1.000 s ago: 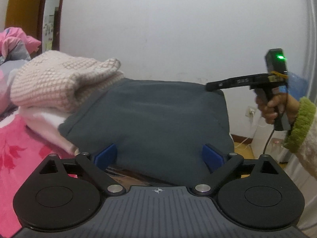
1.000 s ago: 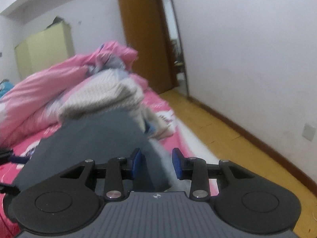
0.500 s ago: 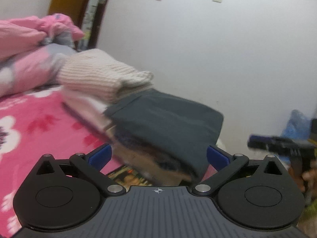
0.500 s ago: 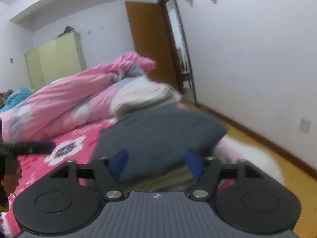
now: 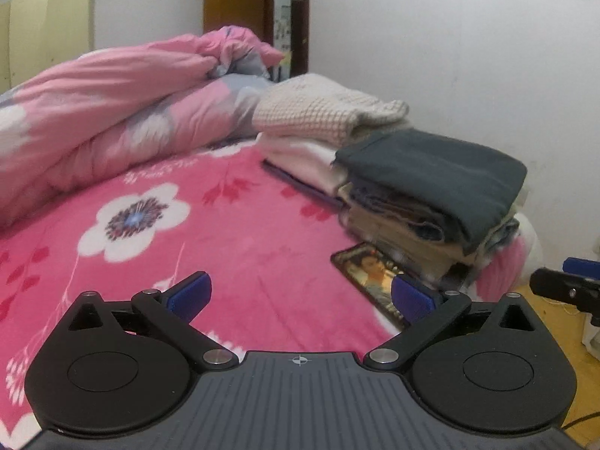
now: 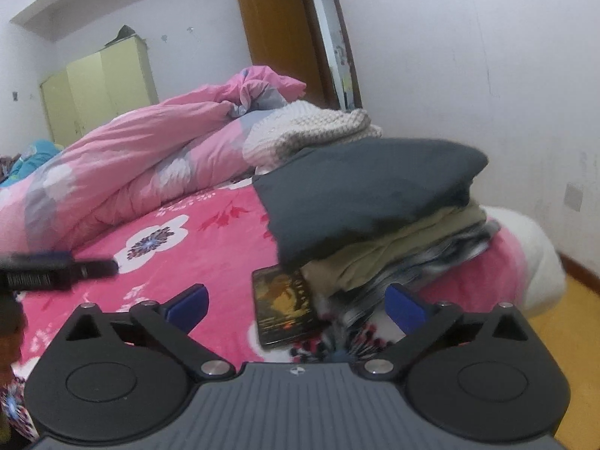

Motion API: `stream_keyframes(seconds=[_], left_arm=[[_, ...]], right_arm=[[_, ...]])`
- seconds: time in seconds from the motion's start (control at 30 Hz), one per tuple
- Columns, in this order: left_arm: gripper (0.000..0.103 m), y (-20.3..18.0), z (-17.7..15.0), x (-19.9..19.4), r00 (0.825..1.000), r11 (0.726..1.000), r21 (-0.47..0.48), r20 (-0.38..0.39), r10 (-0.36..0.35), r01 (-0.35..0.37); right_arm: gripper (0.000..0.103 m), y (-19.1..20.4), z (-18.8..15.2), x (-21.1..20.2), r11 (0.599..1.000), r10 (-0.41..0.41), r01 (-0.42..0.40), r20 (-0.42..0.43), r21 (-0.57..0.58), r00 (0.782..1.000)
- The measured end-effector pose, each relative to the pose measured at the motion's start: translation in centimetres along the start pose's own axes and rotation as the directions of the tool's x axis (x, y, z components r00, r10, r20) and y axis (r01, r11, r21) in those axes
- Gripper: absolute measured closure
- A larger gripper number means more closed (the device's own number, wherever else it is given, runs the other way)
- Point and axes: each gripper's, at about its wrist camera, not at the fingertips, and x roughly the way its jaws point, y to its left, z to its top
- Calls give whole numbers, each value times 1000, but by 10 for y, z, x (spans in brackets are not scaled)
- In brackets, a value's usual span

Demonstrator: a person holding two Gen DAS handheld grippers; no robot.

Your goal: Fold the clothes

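Fingers of left gripper (image 5: 300, 296) and right gripper (image 6: 296, 302) spread wide (nothing held).

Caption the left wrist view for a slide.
Open left gripper faces a dark grey folded garment atop a clothes stack.
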Motion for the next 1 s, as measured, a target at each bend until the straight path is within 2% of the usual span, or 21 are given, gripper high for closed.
stream_keyframes(seconds=[0.13,0.37,0.57,0.73,0.93,1.0], left_arm=[[0,-2,0,-8,999,1000,10,42,4,-5],[0,-30,4,-5,993,994,62,72,-91,87],[0,-55,14,6,990,990,62,49,-132,129],[0,-66,19,16,990,989,39,14,-144,143],[0,-77,18,20,990,989,53,-3,-140,140],[0,-77,20,22,990,989,47,-23,-139,140]], right_arm=[[0,15,-5,-2,996,-84,84,13,-32,996],[0,28,-5,-12,979,-174,179,52,-101,983],[0,32,3,-18,926,-341,350,86,-137,936],[0,26,0,-23,899,-408,417,91,-133,909],[0,21,-1,-20,855,-500,503,56,-128,864],[0,22,0,-19,846,-514,514,39,-142,857]])
